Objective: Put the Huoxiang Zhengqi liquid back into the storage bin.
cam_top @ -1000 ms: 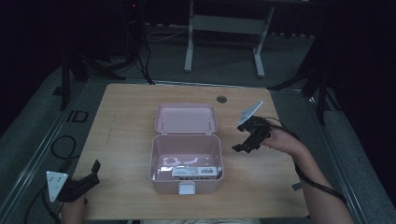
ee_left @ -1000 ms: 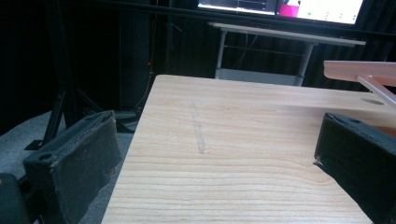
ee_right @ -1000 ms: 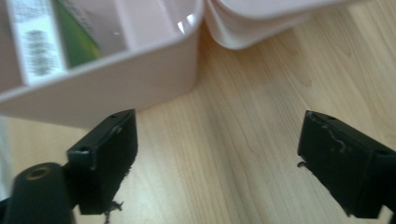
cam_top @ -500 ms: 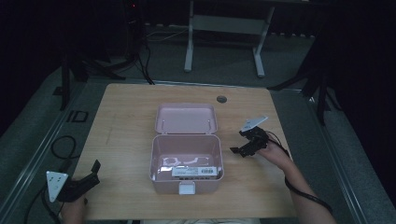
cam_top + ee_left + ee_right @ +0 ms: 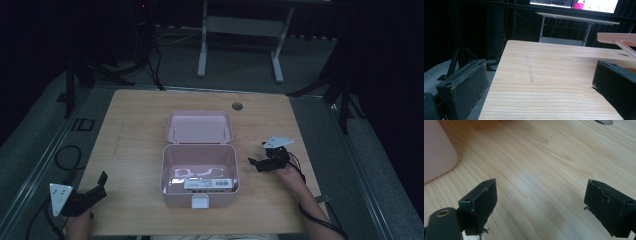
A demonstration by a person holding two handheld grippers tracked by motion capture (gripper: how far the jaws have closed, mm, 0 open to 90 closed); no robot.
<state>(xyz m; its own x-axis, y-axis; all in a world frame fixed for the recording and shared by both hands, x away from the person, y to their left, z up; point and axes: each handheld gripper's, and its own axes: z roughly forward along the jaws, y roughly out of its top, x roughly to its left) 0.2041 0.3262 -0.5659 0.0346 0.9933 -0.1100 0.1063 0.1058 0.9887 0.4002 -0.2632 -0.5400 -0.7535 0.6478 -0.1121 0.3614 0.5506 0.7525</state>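
Right claw [image 5: 256,163] low over the wooden surface [image 5: 135,125], jaws spread wide, nothing between them. Just beside its tips, the pink box [image 5: 199,172], not touching. In the right gripper view, a rounded pink corner of the box [image 5: 436,152] off to the left of the jaws, bare wood under the gap. Box open, lid [image 5: 199,126] tipped back on the far side. Inside the box, a flat white packet with a label [image 5: 207,183], near the front wall. A white latch [image 5: 200,201] on the front of the box.

Left claw [image 5: 100,184] well apart from the box, down at the near left corner of the surface, jaws wide too, holding nothing. In the left gripper view, bare wood ahead of the jaws and a pink edge of the lid [image 5: 616,37] far off to the right.

A small round hole [image 5: 237,106] in the surface beyond the lid.
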